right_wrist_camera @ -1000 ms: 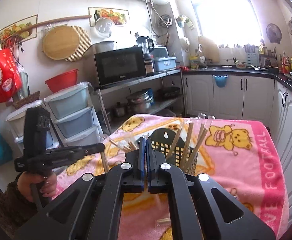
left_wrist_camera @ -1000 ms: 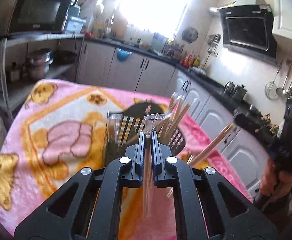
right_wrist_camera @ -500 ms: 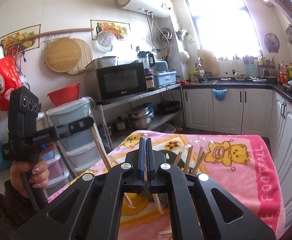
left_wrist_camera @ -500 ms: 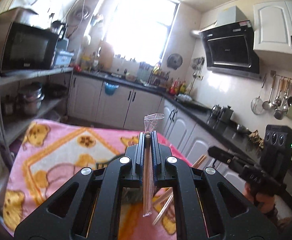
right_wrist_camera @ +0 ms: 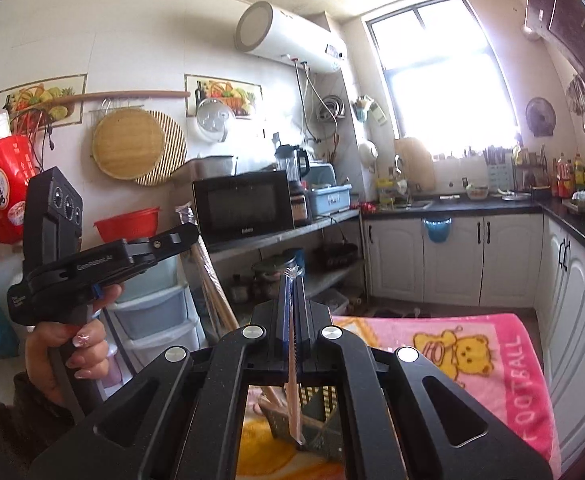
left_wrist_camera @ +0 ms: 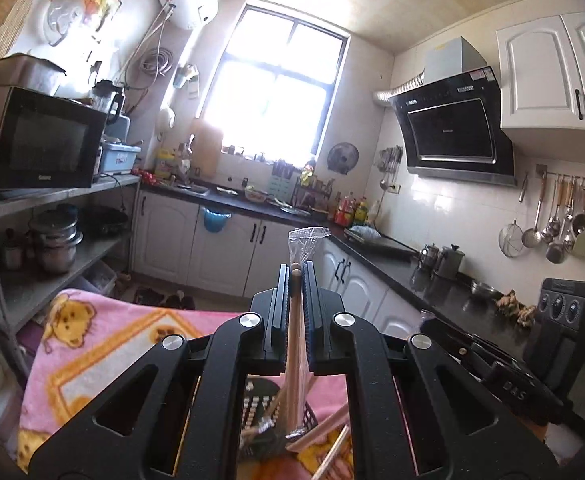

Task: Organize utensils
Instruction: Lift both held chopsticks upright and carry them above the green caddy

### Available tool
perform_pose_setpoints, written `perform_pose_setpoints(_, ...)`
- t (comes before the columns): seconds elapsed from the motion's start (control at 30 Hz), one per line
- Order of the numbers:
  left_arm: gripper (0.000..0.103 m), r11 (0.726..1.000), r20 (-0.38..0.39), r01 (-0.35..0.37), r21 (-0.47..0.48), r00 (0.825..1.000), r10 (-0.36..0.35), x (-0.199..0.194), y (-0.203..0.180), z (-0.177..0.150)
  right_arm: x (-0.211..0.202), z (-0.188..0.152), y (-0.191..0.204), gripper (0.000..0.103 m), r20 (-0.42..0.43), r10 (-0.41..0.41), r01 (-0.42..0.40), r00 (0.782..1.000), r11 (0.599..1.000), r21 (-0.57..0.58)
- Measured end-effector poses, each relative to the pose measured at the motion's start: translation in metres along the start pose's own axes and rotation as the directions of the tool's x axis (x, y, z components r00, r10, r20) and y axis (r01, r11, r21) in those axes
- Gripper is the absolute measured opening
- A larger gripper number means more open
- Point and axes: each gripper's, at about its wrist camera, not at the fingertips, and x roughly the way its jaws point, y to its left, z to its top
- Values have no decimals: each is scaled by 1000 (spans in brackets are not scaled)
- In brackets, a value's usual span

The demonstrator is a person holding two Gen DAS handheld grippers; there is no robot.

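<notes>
My left gripper [left_wrist_camera: 294,271] is shut on a pair of wooden chopsticks [left_wrist_camera: 293,360] in a clear wrapper. They hang down between the fingers, over a black slotted utensil basket [left_wrist_camera: 258,402] that holds more chopsticks. My right gripper [right_wrist_camera: 292,280] is shut on another wrapped chopstick pair [right_wrist_camera: 293,392], whose lower end is above the same basket [right_wrist_camera: 320,404]. In the right wrist view a hand holds the left gripper [right_wrist_camera: 192,229] high at the left, its chopsticks [right_wrist_camera: 212,292] slanting down. In the left wrist view the right gripper [left_wrist_camera: 428,322] is at the right.
The basket stands on a table under a pink bear-print blanket [right_wrist_camera: 472,344]. Behind are white cabinets with a black counter [left_wrist_camera: 392,252], a shelf with a microwave [left_wrist_camera: 32,144], stacked plastic drawers [right_wrist_camera: 160,312] and hanging ladles [left_wrist_camera: 552,224].
Both grippers have risen with their chopsticks still held. The basket and blanket have slid to the bottom of both views, and more of the kitchen walls and ceiling shows.
</notes>
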Motion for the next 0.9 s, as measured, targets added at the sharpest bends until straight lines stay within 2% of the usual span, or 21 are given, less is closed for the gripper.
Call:
perform_pose_setpoints(0.57,4,999,43,-47,-26,998,48,39,12,14,3,28,-27,2,100,-71,70,992,997,12)
perform_pose_setpoints(0.73,4,997,30,-73,-5,997,73,52,11,9,9,22,-32,2,104,-96,96,990,995,2)
perform_pose_setpoints(0.9,4,996,-10,-87,-14,996,87,68,18,-2,25,10,-44,2,71,-112,110,991,994,24)
